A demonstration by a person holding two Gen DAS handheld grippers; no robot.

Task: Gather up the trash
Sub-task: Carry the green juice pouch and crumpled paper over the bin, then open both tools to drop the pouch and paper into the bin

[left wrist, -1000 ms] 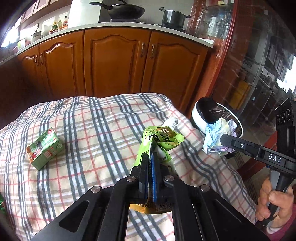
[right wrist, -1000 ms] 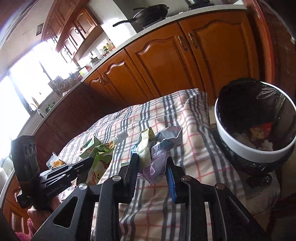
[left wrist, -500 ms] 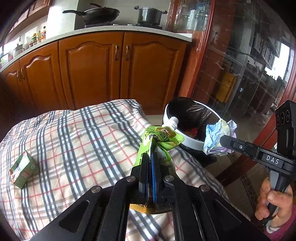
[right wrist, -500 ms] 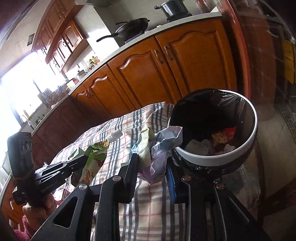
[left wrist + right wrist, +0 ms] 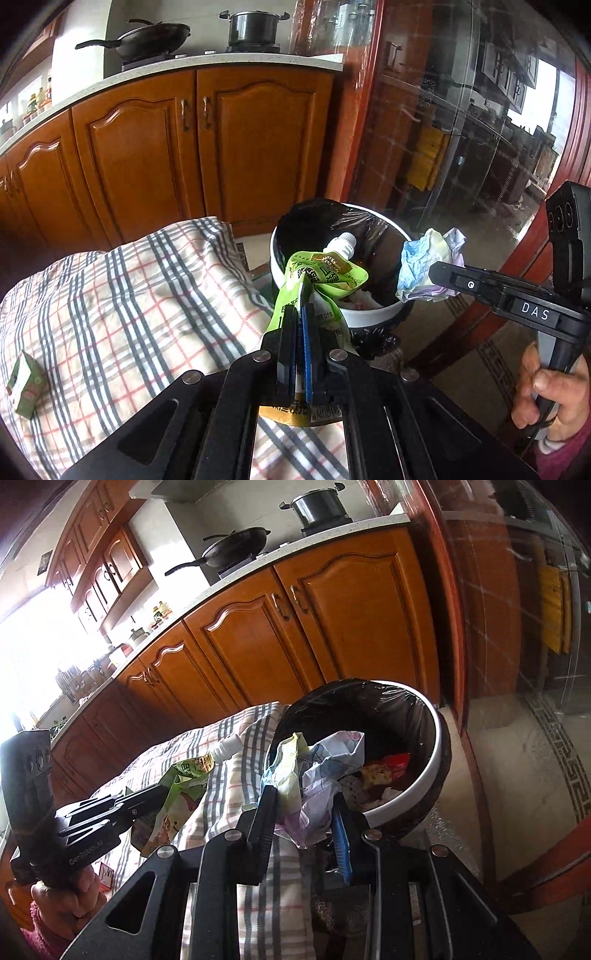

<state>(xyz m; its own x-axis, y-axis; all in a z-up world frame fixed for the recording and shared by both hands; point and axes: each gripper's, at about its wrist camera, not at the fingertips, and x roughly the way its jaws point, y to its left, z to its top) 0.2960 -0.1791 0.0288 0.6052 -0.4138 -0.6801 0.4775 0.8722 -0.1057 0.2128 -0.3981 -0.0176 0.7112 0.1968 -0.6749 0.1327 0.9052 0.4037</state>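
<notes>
My left gripper (image 5: 301, 295) is shut on a green spouted drink pouch (image 5: 321, 275) and holds it at the near rim of the white bin (image 5: 369, 319) with a black liner. My right gripper (image 5: 303, 794) is shut on a crumpled paper wrapper (image 5: 317, 771), held over the bin's (image 5: 417, 775) near rim. The right gripper with the wrapper (image 5: 424, 266) shows in the left wrist view, right of the bin. The left gripper with the pouch (image 5: 184, 786) shows in the right wrist view over the plaid cloth. Red and white trash (image 5: 384, 768) lies inside the bin.
A plaid cloth (image 5: 129, 302) covers the table left of the bin. A small green carton (image 5: 24, 384) lies on it at the far left. Wooden kitchen cabinets (image 5: 207, 147) stand behind; a red-framed glass door (image 5: 461, 129) is on the right.
Both grippers have swung right from over the cloth toward the bin, each still holding its item. The bin now sits directly ahead; the carton has slid to the left edge of view.
</notes>
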